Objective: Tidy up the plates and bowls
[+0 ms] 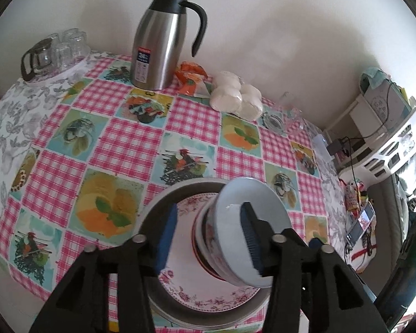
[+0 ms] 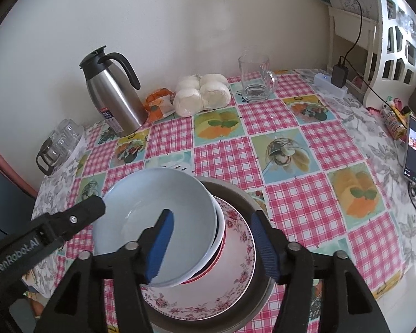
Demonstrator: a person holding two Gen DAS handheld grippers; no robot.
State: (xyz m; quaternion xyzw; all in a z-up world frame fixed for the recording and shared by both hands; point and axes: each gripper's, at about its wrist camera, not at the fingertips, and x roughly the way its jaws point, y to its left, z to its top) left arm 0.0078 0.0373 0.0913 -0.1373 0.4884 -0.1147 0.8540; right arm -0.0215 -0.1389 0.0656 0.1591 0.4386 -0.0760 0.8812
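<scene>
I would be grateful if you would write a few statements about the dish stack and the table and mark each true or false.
1. The light blue bowl tops the stack. True.
2. The floral plate lies directly on the tablecloth. False: it sits in a metal pan.
3. The thermos jug lies on its side. False: it stands upright.
4. The glass mug looks empty. True.
5. Both grippers are shut. False: the left gripper and right gripper are open.
</scene>
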